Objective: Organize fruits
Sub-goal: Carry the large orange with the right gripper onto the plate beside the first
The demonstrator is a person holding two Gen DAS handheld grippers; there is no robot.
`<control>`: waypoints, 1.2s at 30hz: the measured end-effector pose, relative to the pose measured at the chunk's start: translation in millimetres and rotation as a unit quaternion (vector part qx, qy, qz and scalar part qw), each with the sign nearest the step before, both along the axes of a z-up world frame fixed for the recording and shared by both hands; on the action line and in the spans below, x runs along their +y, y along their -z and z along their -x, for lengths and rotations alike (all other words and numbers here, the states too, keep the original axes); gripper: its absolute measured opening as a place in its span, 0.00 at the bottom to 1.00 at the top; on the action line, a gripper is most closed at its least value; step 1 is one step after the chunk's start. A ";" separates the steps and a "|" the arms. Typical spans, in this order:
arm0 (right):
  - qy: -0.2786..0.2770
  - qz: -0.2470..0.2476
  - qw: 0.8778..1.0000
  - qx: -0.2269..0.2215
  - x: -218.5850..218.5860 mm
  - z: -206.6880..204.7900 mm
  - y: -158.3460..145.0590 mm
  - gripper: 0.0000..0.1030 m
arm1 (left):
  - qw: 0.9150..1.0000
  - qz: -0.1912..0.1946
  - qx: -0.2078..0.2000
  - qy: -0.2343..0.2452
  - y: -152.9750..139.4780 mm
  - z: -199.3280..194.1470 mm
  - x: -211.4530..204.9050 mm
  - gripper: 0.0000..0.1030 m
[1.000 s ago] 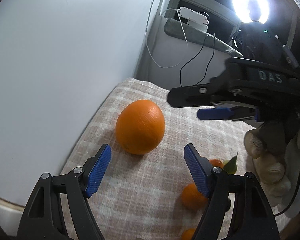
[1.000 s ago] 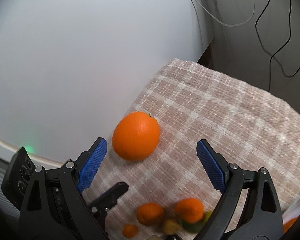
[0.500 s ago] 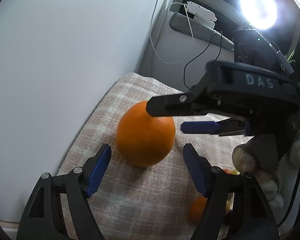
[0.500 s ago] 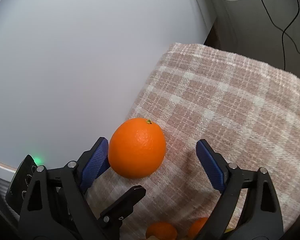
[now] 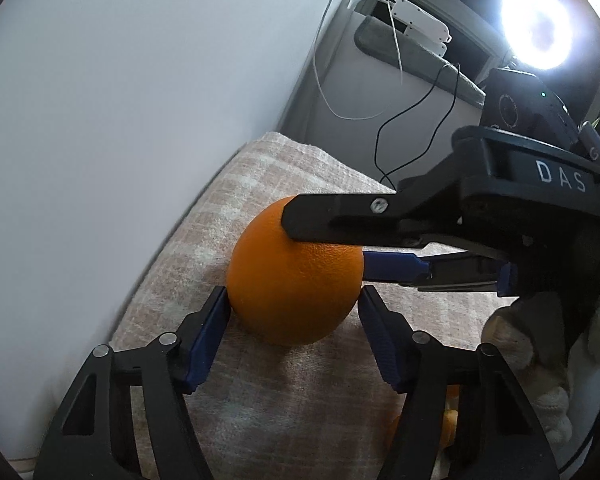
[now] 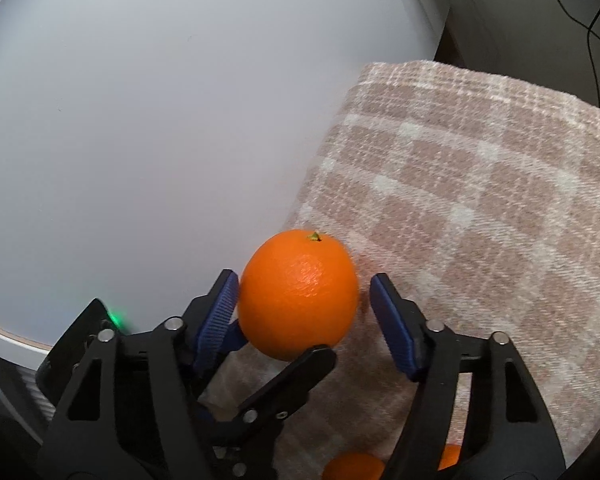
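Note:
A large orange [image 5: 294, 280] [image 6: 298, 296] sits on a beige checked cloth [image 5: 300, 400] [image 6: 480, 160] near its left edge. My left gripper [image 5: 292, 296] has its jaws closing, its blue pads at the near sides of the orange, touching or almost touching. In the right wrist view the left gripper [image 6: 280, 344] crosses low in front of the fruit. My right gripper [image 6: 303, 280] is closing too. Its left pad lies against the orange and a gap shows at its right pad. In the left wrist view the right gripper [image 5: 326, 242] reaches in from the right over the fruit.
Small oranges [image 6: 354, 466] [image 5: 448, 420] lie on the cloth close under the grippers. A white surface [image 5: 140, 120] borders the cloth on the left. A gloved hand [image 5: 540, 340] holds the right gripper. A ring light [image 5: 536, 36] and hanging cables [image 5: 420, 140] stand behind.
Both grippers have come forward and down onto the large orange, and their jaws have narrowed around it. The right gripper now lies across the top of the fruit in the left wrist view.

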State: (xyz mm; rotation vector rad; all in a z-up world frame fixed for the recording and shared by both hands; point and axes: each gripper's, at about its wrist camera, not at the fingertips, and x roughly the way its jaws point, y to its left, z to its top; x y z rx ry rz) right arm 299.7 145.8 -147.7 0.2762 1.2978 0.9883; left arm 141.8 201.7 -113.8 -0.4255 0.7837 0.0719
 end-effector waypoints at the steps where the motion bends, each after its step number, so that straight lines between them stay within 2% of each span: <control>1: 0.000 0.002 1.000 -0.003 1.7 0.8 -0.1 0.65 | 1.000 -0.001 0.000 0.000 0.1 -0.6 -0.3 0.63; 11: 0.002 -0.003 1.000 -0.004 -1.2 15.5 0.4 0.64 | 1.000 -0.012 -0.008 0.004 -2.1 0.3 -4.2 0.63; 19: 0.003 -0.009 1.000 -0.015 -23.3 22.7 -19.7 0.64 | 0.999 -0.018 -0.026 0.007 -17.8 10.9 -17.2 0.63; 26: 0.014 -0.028 0.999 -0.029 -58.6 44.6 -46.9 0.64 | 0.998 -0.040 -0.053 0.018 -43.4 25.5 -43.2 0.63; 36: 0.041 -0.043 0.997 -0.052 -130.8 71.4 -78.4 0.64 | 0.993 -0.060 -0.084 0.052 -74.1 41.0 -106.4 0.63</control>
